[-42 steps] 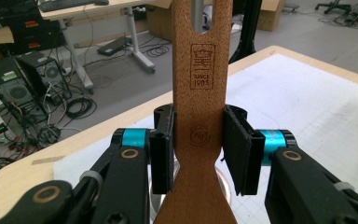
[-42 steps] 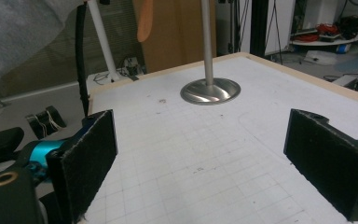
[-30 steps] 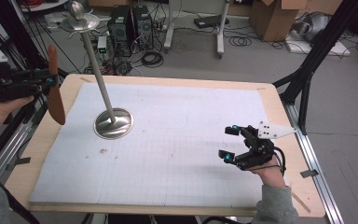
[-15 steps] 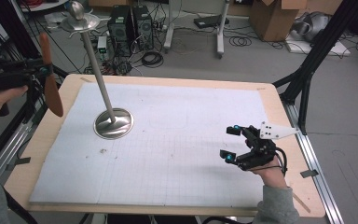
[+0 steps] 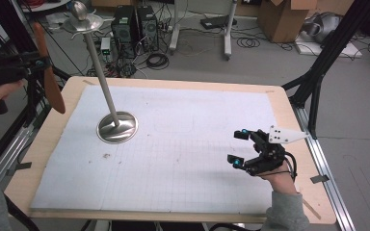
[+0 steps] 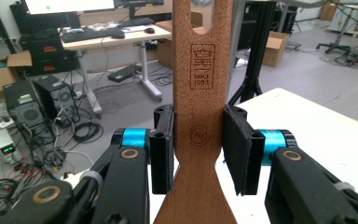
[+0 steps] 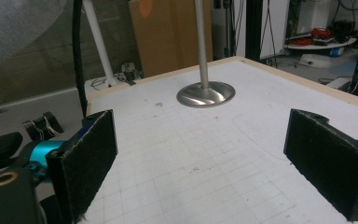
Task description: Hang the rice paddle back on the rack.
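Resting at lower right of the high view, the right gripper (image 5: 241, 147) holds its jaws apart, empty. At upper left, the left gripper (image 5: 37, 63) clamps a wooden spatula (image 5: 47, 77) off-table; slippage or striking the metal stand (image 5: 117, 126) seems possible.

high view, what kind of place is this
Probably a lab or workshop: computer towers and loose cables sit on the floor, with cardboard boxes behind the wooden table.
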Demonstrator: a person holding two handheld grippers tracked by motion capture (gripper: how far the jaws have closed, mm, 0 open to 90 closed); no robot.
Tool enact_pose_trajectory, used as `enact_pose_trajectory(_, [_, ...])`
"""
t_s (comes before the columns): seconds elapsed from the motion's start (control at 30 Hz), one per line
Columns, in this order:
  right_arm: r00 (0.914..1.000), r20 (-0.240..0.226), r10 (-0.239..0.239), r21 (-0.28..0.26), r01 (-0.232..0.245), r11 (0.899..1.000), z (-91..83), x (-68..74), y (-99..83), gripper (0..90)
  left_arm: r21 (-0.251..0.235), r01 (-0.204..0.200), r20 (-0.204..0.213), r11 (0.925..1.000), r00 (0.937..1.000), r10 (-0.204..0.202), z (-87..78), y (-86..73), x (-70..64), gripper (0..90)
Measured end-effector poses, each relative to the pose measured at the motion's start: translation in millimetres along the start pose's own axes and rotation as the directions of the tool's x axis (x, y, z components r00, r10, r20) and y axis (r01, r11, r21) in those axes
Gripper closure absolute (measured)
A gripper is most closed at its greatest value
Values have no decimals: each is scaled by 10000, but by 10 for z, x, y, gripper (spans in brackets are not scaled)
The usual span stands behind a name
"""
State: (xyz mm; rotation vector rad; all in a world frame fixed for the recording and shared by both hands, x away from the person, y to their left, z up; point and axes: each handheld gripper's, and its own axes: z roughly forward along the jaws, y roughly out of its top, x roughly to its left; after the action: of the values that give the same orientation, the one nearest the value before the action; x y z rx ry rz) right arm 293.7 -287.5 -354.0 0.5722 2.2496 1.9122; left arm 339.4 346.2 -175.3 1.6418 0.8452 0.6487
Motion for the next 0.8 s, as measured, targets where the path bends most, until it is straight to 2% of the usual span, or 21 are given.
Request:
enact_pose_trajectory(0.2, [10000, -46, 71, 104, -70, 9999, 12, 3, -7, 84, 2, 34, 0, 10000, 10000, -34, 54, 24, -7, 650])
enact_pose_trajectory(0.8, [10000, 10, 74, -59, -74, 10000, -38, -1, -6, 84, -127, 357, 108, 9993, 9993, -356, 172, 10, -3, 650])
